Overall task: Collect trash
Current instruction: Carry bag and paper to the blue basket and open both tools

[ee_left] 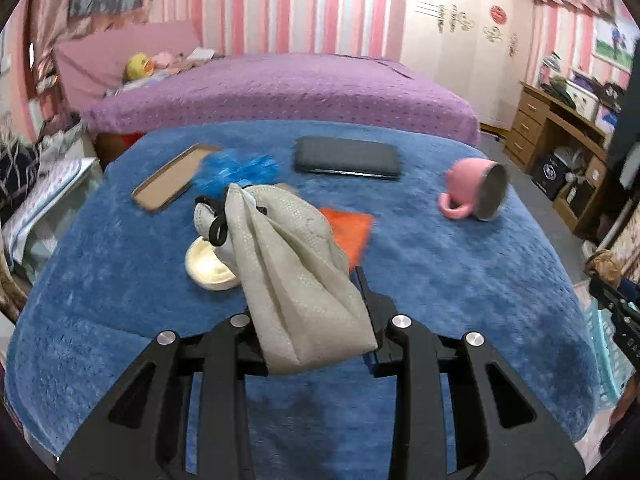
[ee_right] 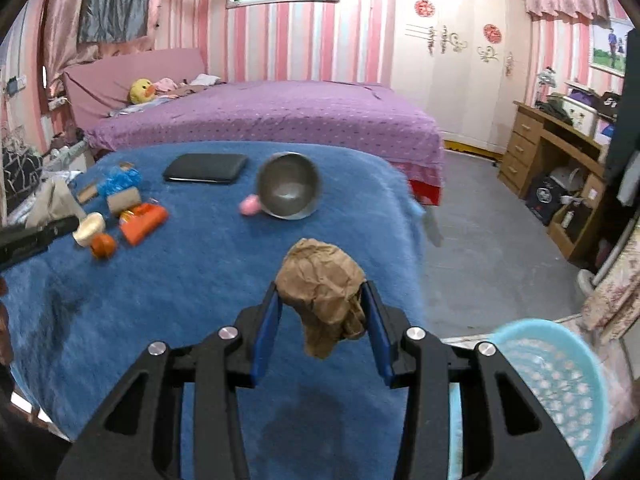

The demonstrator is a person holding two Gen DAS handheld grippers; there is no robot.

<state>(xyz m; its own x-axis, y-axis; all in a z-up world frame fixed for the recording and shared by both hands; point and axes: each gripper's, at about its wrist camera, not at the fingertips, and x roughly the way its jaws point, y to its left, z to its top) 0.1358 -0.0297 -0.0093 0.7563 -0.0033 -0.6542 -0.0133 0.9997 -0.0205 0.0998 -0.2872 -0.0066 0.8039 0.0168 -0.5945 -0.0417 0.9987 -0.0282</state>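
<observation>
Left gripper [ee_left: 320, 300]: clamped on grey face mask [ee_left: 296, 280], frame centre. Right gripper [ee_right: 322, 320]: clamped on crumpled brown paper [ee_right: 324, 292], lower centre.

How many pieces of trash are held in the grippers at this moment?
2. A grey face mask hangs from the left gripper; a crumpled brown paper sits between the right gripper fingers.

left tool [ee_left: 316, 280] is clamped on a grey face mask [ee_left: 296, 280], angled downward. right tool [ee_right: 322, 300] pinches a crumpled brown paper [ee_right: 324, 292] between its blue pads [ee_right: 266, 332], also angled downward.
</observation>
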